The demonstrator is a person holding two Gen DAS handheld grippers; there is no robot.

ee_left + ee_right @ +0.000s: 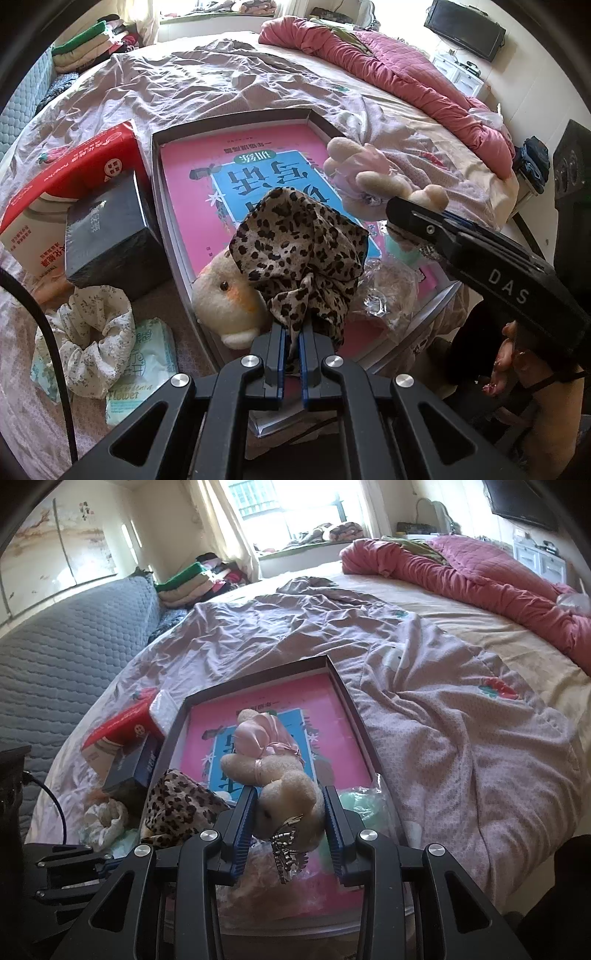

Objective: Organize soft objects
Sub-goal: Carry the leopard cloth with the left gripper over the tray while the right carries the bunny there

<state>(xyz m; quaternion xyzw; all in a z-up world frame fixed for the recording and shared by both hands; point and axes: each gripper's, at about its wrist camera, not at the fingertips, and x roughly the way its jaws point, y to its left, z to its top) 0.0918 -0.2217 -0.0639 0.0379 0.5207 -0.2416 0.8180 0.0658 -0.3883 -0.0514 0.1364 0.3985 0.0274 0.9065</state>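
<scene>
My left gripper (291,347) is shut on a leopard-print cloth scrunchie (299,243), which stands up above the near end of a shallow grey box (236,120). A pink and blue book covers the box floor. A cream plush toy with an orange cheek (229,295) lies in the box's near left corner, partly behind the scrunchie. My right gripper (290,819) is shut on the head of a cream plush doll in a pink dress (280,775), held over the box. In the left wrist view the right gripper (397,221) and the doll (369,173) hang over the box's right side.
Left of the grey box sit a red carton (85,162) and a black box (107,236). Nearer lie a floral scrunchie (92,332) and a tissue pack (147,354). Crinkled plastic (384,291) lies in the box's near right. A pink quilt (406,66) is bunched along the bed's far right.
</scene>
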